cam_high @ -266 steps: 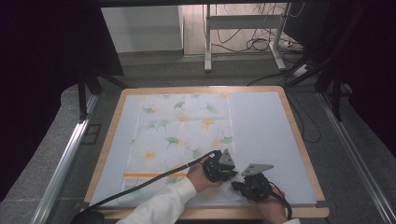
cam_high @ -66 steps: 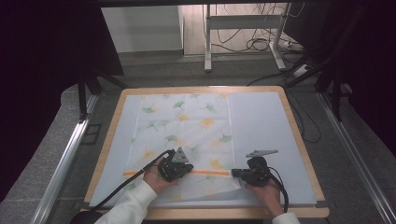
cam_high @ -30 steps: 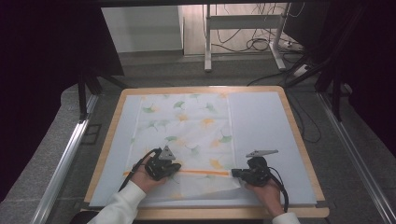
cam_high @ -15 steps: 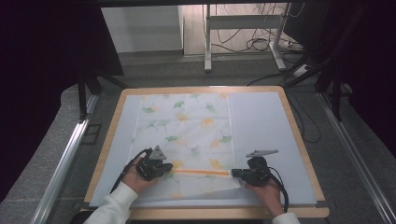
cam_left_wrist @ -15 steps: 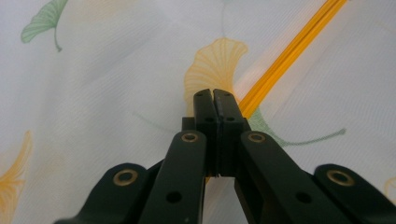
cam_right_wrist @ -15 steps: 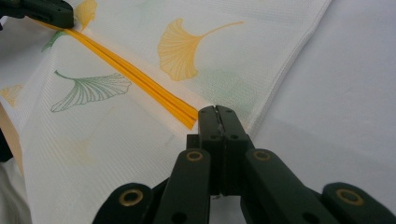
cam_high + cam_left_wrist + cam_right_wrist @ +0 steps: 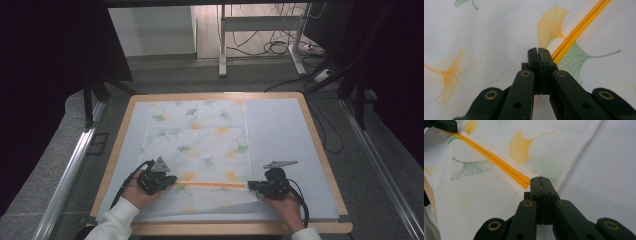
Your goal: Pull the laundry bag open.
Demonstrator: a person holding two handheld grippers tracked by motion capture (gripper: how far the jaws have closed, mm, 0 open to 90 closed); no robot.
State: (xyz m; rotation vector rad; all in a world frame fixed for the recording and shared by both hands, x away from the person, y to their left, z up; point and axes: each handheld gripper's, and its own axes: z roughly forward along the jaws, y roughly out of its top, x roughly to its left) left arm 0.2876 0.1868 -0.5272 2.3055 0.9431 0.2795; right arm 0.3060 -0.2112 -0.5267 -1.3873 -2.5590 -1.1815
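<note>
Here the left claw point(image 7: 538, 51) has its two black jaws pressed flat together, their tips resting on the white cloth point(image 7: 200, 145) right at the end of an orange stripe point(image 7: 579, 26); whether a fold of fabric is caught between them cannot be told from the left gripper view. The right claw point(image 7: 540, 180) is likewise pressed together, its tips at the other end of the same stripe point(image 7: 491, 157), close to the cloth's hemmed side edge, and a pinch of fabric there cannot be confirmed either.

In the high view the left claw point(image 7: 167, 182) and the right claw point(image 7: 252, 186) lie well apart, with the orange stripe point(image 7: 210, 184) running straight between them. Each is held by a hand in a white sleeve, and a black cable trails from each.

The cloth is printed with ginkgo leaves in orange and green. It lies spread on a pale sheet point(image 7: 280, 135) that covers the wood-rimmed tabletop point(image 7: 117, 145). Its far part lies flat toward the back of the tabletop, while its near part is folded over, with a paler flap point(image 7: 220, 197) lying just in front of the stripe.

No brand, label or readable writing can be made out on the cloth or the claws.
</note>
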